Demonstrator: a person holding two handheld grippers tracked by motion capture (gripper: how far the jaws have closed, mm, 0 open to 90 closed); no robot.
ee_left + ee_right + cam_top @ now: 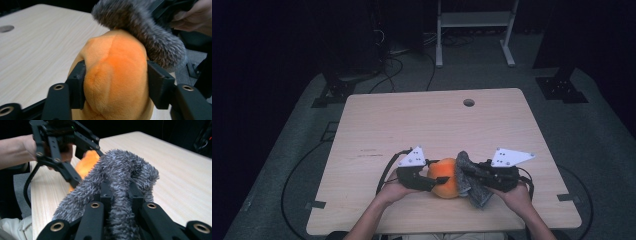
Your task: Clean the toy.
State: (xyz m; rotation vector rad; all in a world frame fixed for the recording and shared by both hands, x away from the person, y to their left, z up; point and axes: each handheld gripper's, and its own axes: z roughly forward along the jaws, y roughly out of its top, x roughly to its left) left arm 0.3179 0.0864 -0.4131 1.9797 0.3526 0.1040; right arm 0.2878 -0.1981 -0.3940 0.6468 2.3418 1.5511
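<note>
Orange plush, soft and squashy, is what the left gripper (432, 181) holds: its jaws press into both sides of the orange toy (115, 75) and dent it a bit. The toy sits near the front edge of the table (412, 120), right between the two hands. The right gripper (119, 195) has its jaws pinched nearly shut on a fluffy grey cloth (117, 170), which drapes against the toy's side (it looks like a wiping rag). Both things seem very light and bendy, and nothing here can break. The toy could slip or squish out, I think, so a hold around its fat middle is best. The cloth flops, so it needs a bunched-up grip.
</note>
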